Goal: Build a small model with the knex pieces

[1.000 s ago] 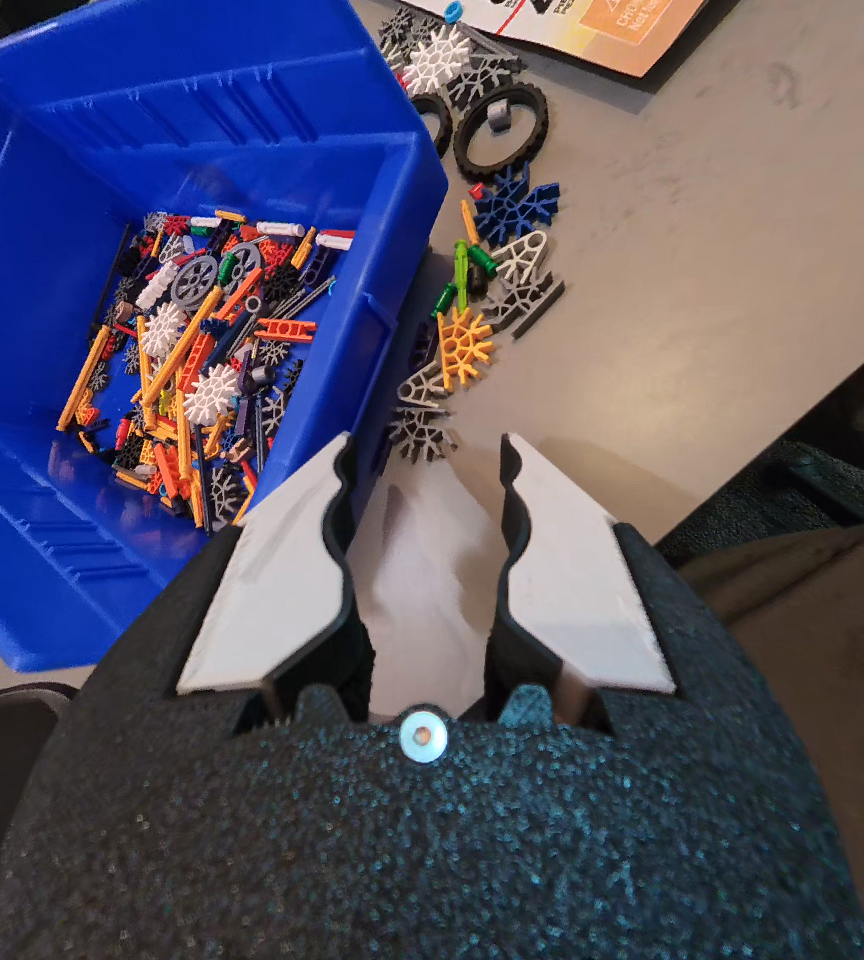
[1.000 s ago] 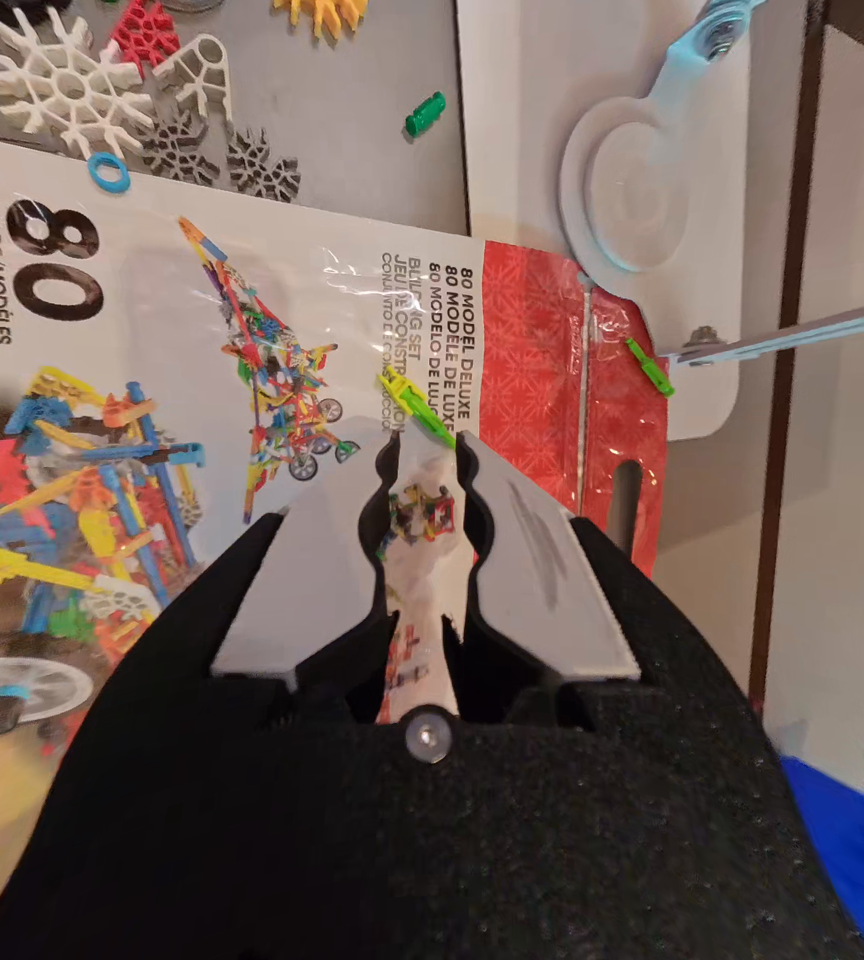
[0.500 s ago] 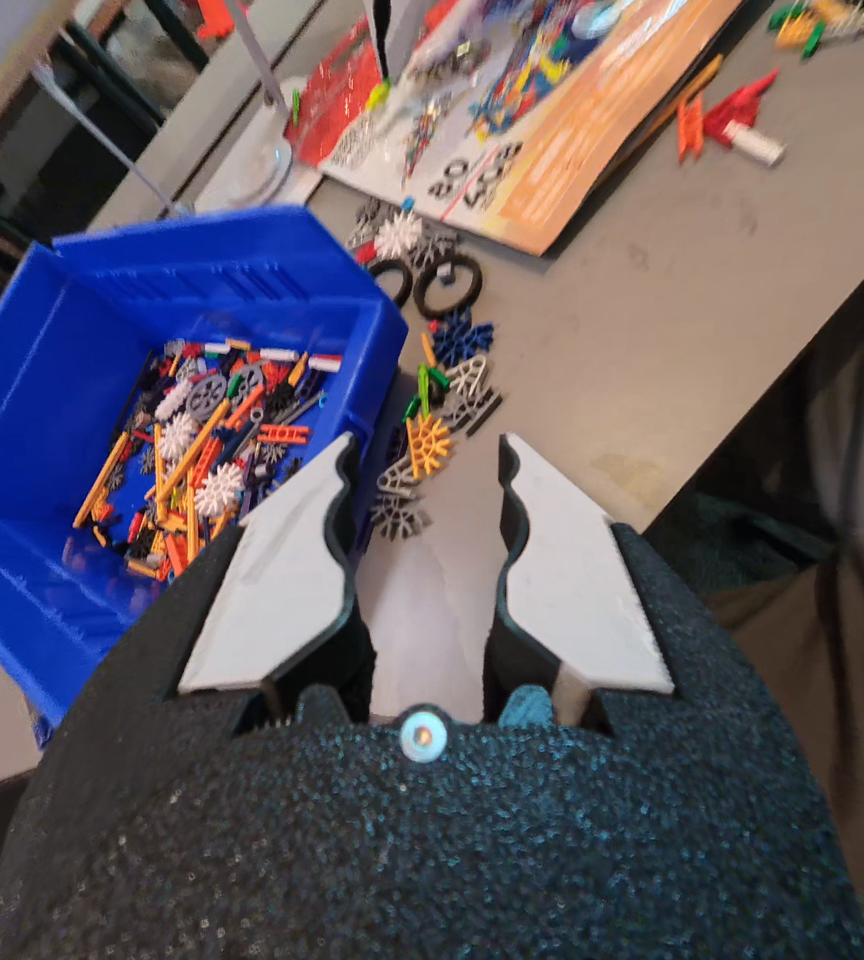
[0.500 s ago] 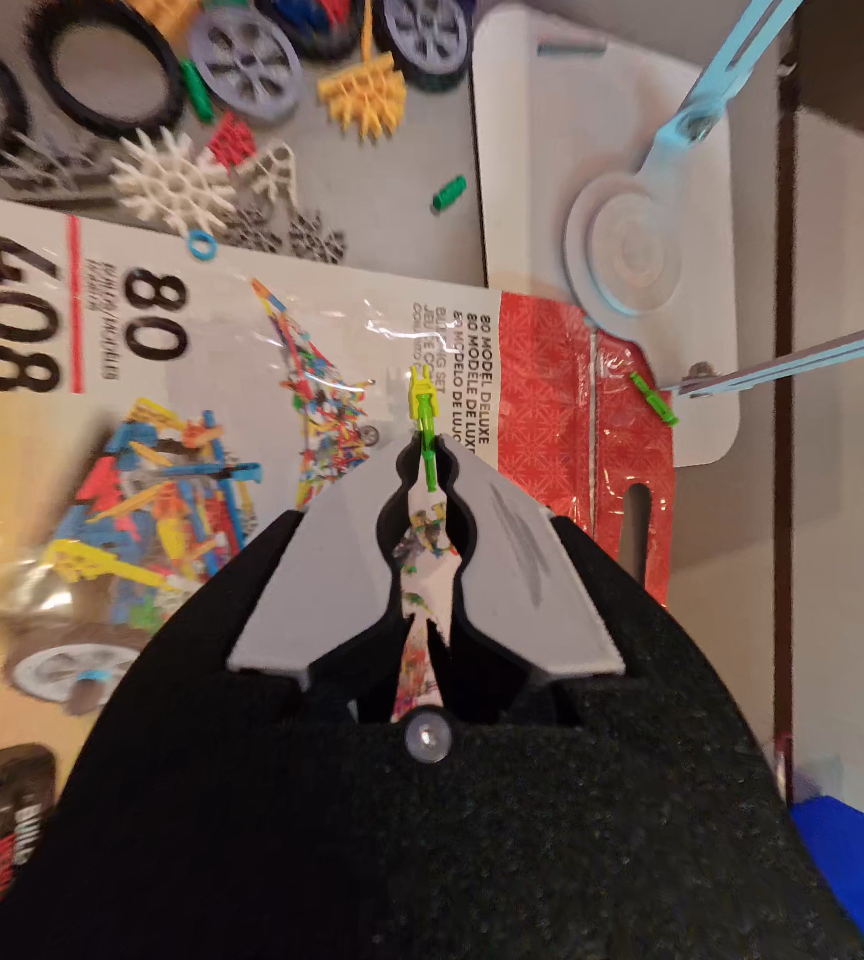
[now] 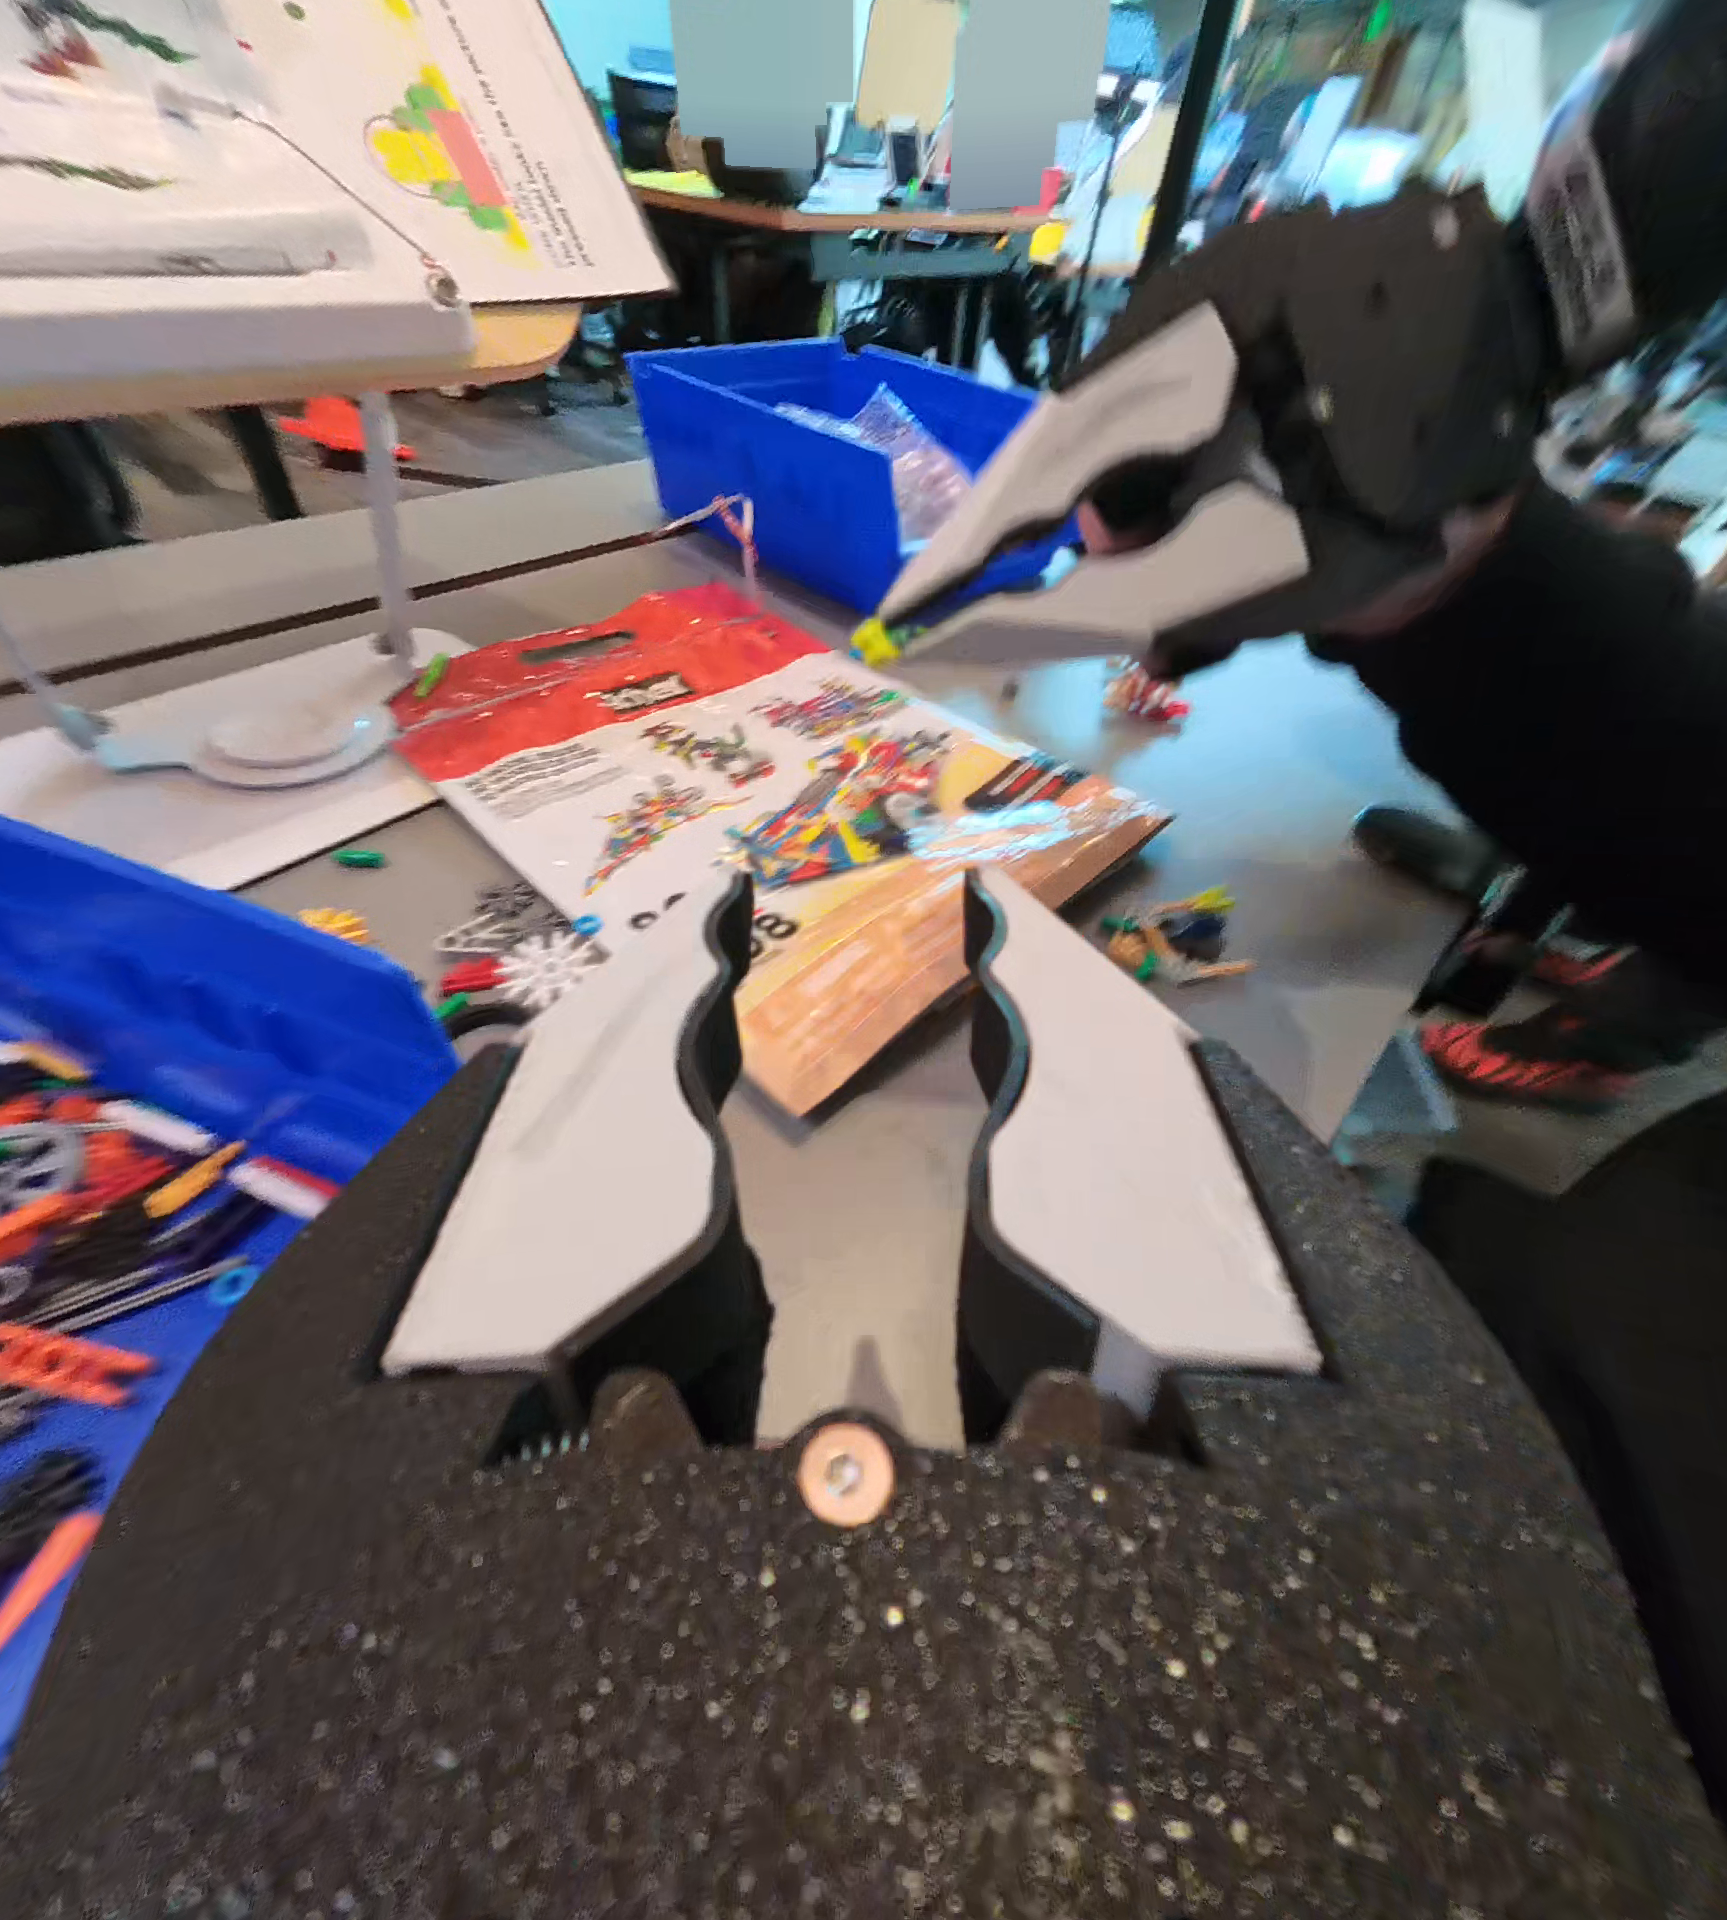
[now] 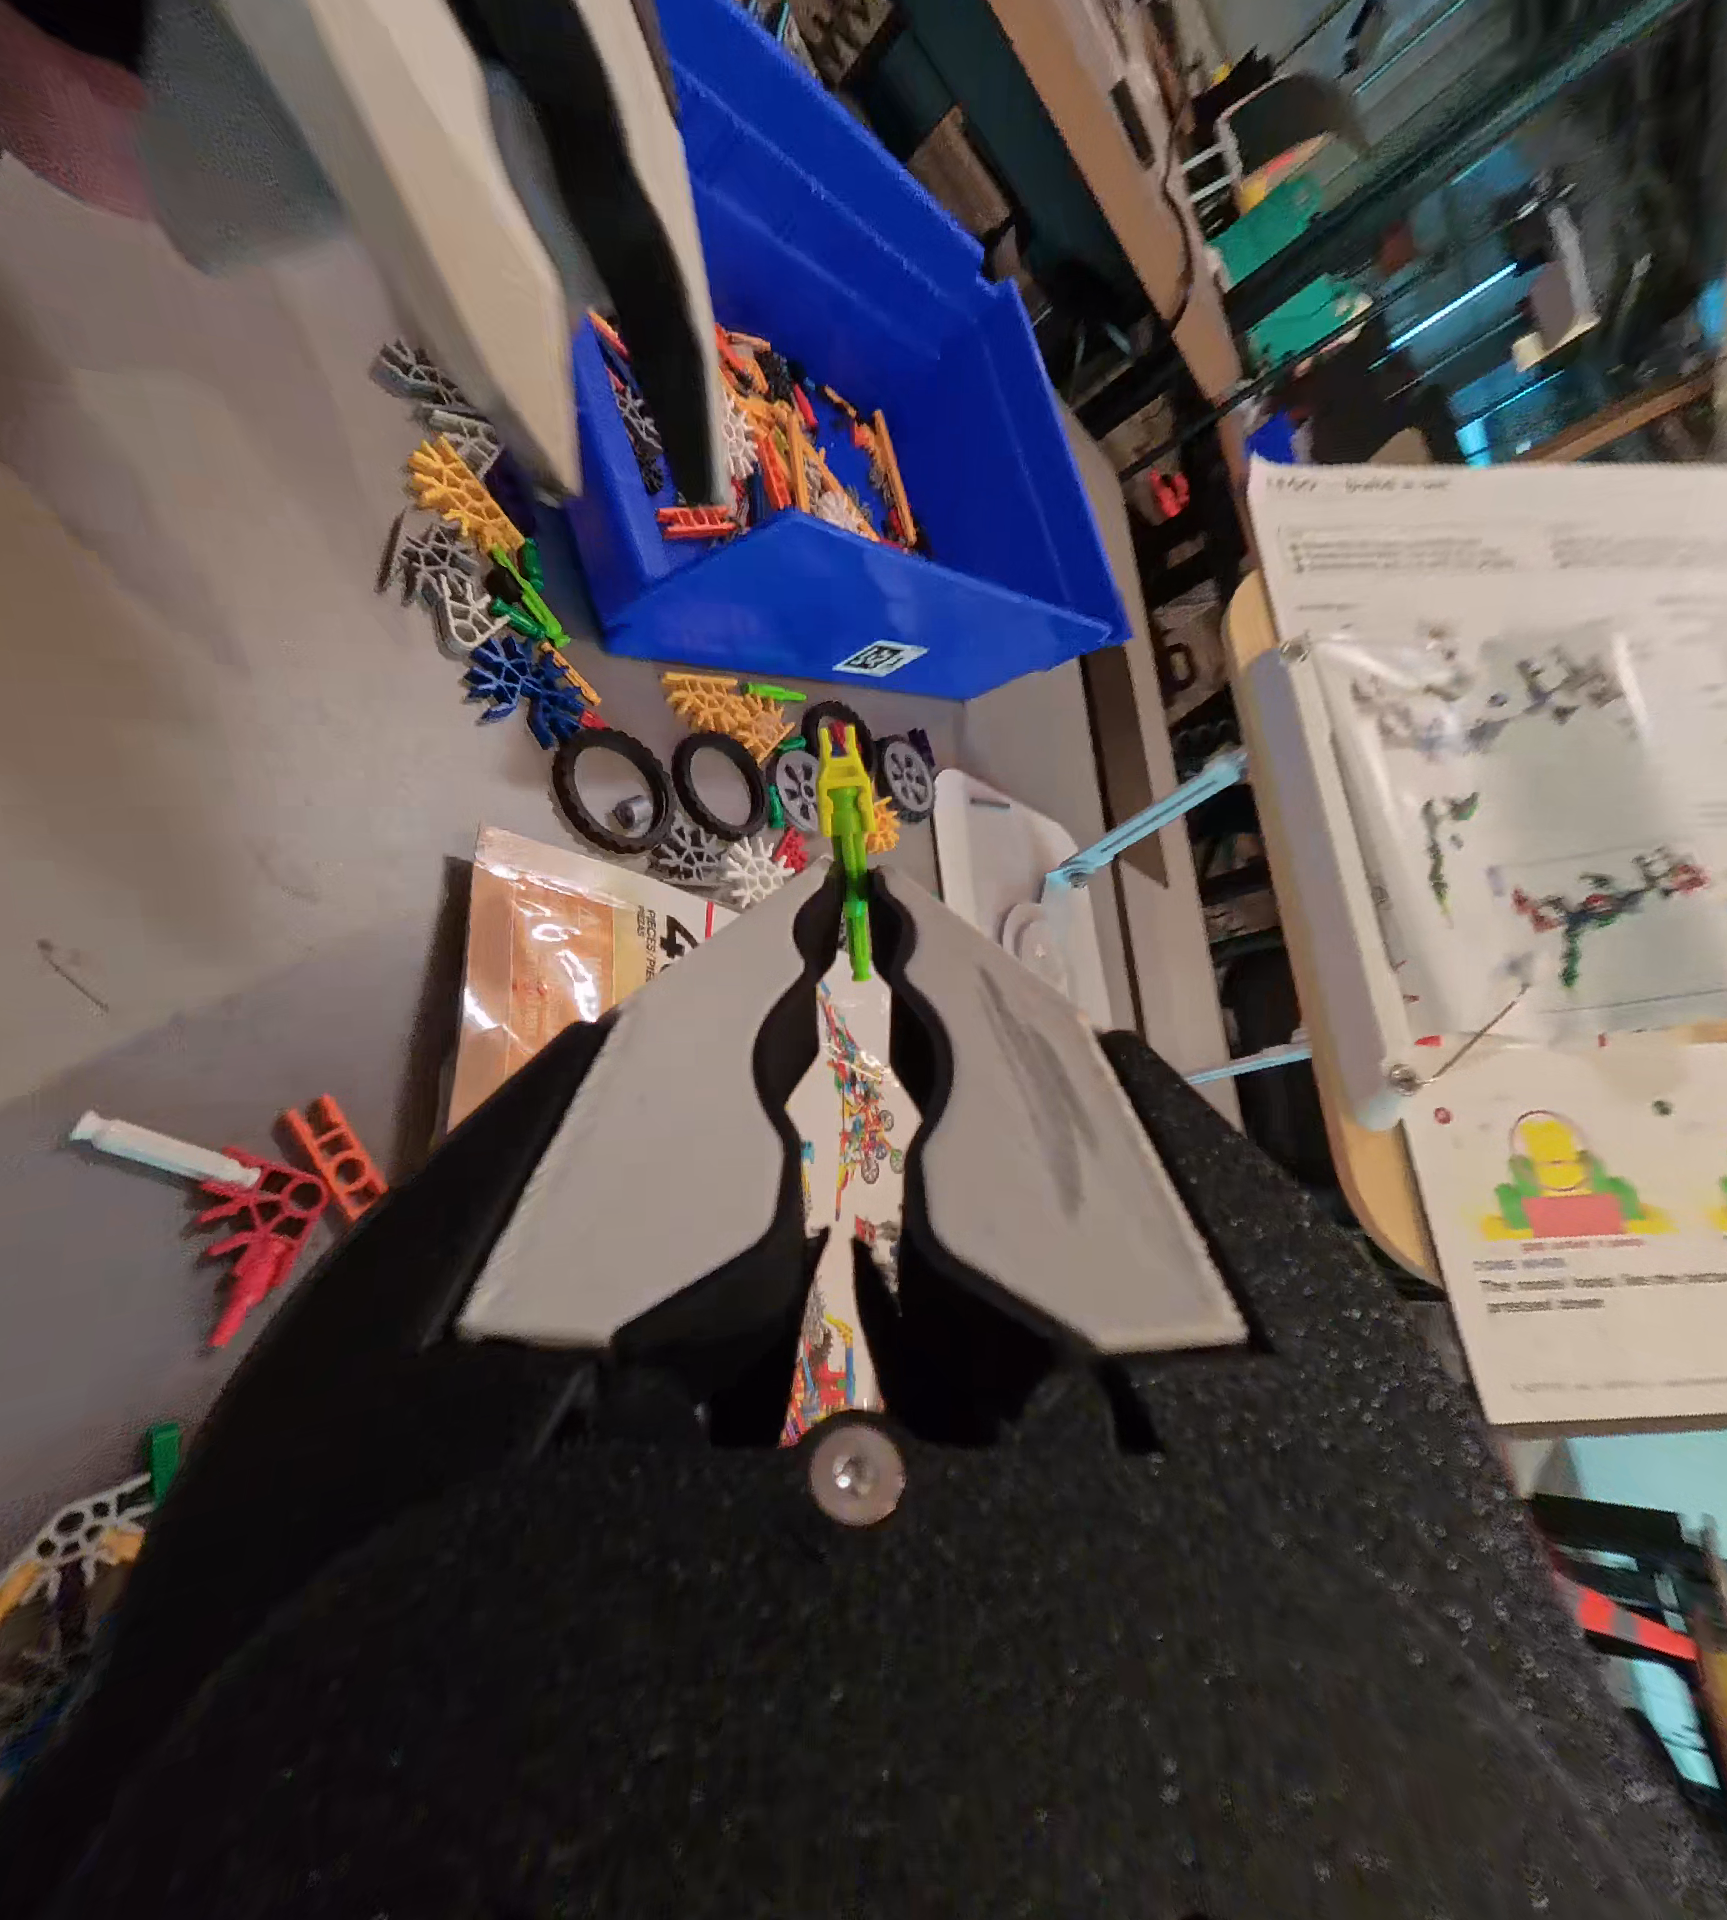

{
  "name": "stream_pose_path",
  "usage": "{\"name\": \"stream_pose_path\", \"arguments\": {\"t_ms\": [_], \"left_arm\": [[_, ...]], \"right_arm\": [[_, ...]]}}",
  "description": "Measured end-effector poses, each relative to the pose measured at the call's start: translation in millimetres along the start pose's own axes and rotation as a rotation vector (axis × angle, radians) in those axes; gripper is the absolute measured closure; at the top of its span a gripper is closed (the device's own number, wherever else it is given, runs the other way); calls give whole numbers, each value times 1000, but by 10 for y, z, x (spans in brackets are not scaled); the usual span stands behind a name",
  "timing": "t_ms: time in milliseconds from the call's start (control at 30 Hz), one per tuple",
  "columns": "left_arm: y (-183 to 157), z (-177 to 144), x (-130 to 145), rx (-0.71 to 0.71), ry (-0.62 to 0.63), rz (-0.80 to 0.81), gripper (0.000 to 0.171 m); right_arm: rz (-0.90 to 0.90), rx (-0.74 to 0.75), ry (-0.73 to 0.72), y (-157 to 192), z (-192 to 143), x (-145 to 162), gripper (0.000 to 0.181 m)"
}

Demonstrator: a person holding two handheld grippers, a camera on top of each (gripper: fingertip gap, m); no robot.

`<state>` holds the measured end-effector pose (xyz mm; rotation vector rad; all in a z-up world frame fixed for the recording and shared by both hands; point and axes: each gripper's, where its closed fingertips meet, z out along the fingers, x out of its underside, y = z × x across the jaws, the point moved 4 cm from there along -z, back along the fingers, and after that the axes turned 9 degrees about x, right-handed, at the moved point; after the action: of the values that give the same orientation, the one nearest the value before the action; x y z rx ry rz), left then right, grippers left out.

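Lifted since earlier, the right claw (image 6: 851, 896) now pinches a green rod (image 6: 846, 831) off the bag (image 5: 797, 769); left claw (image 5: 851, 940) hangs spread, empty, beside the bin (image 5: 246, 997) over the tabletop (image 5: 1285, 758).

blue bin (image 5: 163, 997) cut off at left frame edge, its loose parts (image 5: 28, 1226) blurred, instruction sheet (image 6: 1607, 935) smeared at right

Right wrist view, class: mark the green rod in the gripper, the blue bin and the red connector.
green rod (image 6: 846, 821), right wrist view, on its yellow-green clip end.
blue bin (image 6: 838, 613), right wrist view, on its near outer wall.
red connector (image 6: 267, 1210), right wrist view, on its hub.
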<state>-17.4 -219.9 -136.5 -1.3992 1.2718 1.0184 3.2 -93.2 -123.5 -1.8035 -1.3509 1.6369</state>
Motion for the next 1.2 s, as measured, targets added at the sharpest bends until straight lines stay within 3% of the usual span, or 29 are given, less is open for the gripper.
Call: {"name": "stream_pose_path", "arguments": {"t_ms": [333, 633, 867, 1033, 1200], "left_arm": [[-60, 337, 26, 123, -96, -169, 139], [-106, 420, 40, 162, -117, -148, 167], [-131, 383, 21, 169, -91, -13, 169], [-297, 392, 34, 270, -12, 171, 169], [-237, 398, -5, 220, 11, 293, 169]], "right_arm": [[-187, 176, -19, 284, -97, -130, 180], [-278, 200, -9, 395, -56, -155, 180], [126, -57, -74, 350, -100, -172, 168], [184, -265, -97, 420, -100, -151, 178], [290, -271, -52, 361, -15, -148, 180]]}}
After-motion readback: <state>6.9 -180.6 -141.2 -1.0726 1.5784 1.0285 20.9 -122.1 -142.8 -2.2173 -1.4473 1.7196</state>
